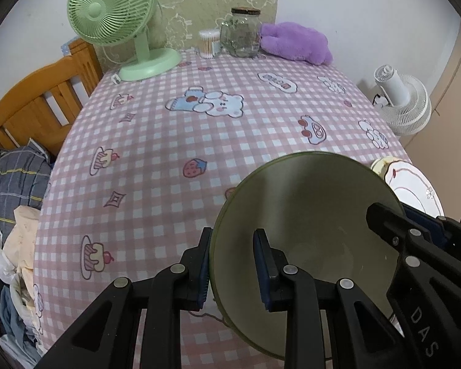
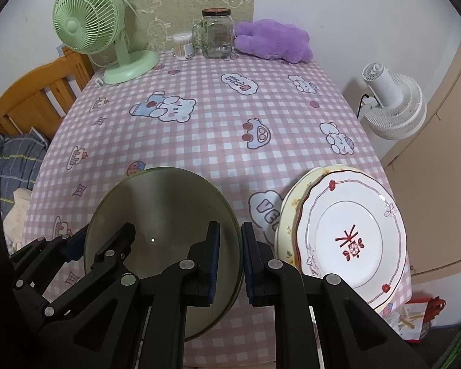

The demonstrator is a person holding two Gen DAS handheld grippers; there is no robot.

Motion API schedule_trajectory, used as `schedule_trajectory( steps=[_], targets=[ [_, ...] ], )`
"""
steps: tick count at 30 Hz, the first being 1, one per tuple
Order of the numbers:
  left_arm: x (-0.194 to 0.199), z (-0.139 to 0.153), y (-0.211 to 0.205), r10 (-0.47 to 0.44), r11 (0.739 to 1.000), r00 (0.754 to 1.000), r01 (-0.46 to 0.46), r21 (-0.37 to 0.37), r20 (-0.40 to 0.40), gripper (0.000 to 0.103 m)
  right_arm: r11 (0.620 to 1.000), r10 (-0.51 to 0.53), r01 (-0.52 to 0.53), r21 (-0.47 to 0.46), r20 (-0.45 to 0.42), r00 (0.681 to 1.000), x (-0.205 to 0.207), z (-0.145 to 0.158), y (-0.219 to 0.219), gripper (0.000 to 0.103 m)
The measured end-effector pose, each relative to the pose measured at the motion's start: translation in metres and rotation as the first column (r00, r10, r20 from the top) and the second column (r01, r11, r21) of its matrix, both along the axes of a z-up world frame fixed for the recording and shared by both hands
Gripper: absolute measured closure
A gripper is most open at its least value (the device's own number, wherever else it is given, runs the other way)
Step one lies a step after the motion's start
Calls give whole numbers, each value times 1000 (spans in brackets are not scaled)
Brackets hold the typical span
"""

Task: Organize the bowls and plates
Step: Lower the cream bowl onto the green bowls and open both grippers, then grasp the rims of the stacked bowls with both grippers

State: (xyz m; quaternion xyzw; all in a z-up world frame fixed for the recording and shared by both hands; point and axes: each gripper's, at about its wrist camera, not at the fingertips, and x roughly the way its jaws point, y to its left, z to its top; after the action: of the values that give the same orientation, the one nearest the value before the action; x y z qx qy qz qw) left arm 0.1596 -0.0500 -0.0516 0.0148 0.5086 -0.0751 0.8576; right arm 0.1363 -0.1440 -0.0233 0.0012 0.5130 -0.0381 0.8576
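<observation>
An olive-green bowl [image 1: 307, 209] [image 2: 169, 203] is held between both grippers over the near part of the pink checked table. My left gripper [image 1: 233, 264] [image 2: 103, 240] is shut on its left rim, one finger outside and one inside. My right gripper [image 2: 230, 261] [image 1: 396, 215] is shut on the opposite right rim the same way. Just right of the bowl lies a white plate with a red pattern [image 2: 350, 233] [image 1: 411, 184], stacked on a yellow floral plate [image 2: 287, 215] [image 1: 379, 166] at the table's right edge.
Along the far edge stand a green desk fan [image 1: 123, 18] [image 2: 89, 21], a cotton-swab tub [image 2: 183, 46], a glass jar [image 1: 241, 33] [image 2: 216, 33] and a purple plush [image 1: 295, 41] [image 2: 273, 41]. A white fan [image 2: 390, 104] stands off the right side, a wooden bed frame [image 1: 37, 104] off the left.
</observation>
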Motion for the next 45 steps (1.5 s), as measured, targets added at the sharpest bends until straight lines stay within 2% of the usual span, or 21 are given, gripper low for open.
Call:
schedule_trajectory(
  steps=[7, 11, 12, 15, 16, 17, 18, 20, 25, 37, 45],
  targets=[
    [0, 0, -1, -4, 1000, 1000, 4, 3, 7, 79, 1000, 8, -8, -27, 13, 1000, 0, -2, 2, 86],
    [2, 0, 4, -6, 1000, 1000, 6, -18, -5, 72, 1000, 5, -5, -21, -4, 1000, 2, -3, 1, 84],
    [1, 0, 4, -7, 1000, 1000, 7, -20, -3, 69, 1000, 4, -4, -9, -7, 1000, 2, -3, 1, 84],
    [-2, 3, 6, -19, 999, 1000, 19, -38, -4, 49, 1000, 2, -2, 20, -12, 1000, 1, -2, -1, 76],
    [-3, 5, 6, -22, 999, 1000, 22, -42, 0, 42, 1000, 3, -3, 30, -13, 1000, 1, -2, -1, 67],
    [-4, 7, 8, -26, 999, 1000, 26, -47, 9, 40, 999, 3, -2, 42, -12, 1000, -1, -1, -1, 55],
    [-6, 9, 9, -27, 998, 1000, 28, -55, 14, 38, 999, -5, 6, 46, -8, 1000, -2, 1, -2, 50],
    [-8, 13, 13, -30, 996, 999, 32, -84, 23, 26, 998, -26, 26, 50, 1, 1000, -4, 4, -4, 39],
    [-11, 16, 16, -39, 993, 999, 42, -111, 32, 15, 996, -46, 45, 77, 12, 999, -7, 9, -8, 39],
    [1, -12, 11, -60, 984, 997, 51, -170, -48, 15, 990, -50, 53, 133, -32, 998, -3, -12, -17, 39],
    [8, -27, 7, -64, 977, 993, 42, -211, -95, 22, 986, -7, 20, 168, -78, 997, 12, -31, -16, 39]
  ],
)
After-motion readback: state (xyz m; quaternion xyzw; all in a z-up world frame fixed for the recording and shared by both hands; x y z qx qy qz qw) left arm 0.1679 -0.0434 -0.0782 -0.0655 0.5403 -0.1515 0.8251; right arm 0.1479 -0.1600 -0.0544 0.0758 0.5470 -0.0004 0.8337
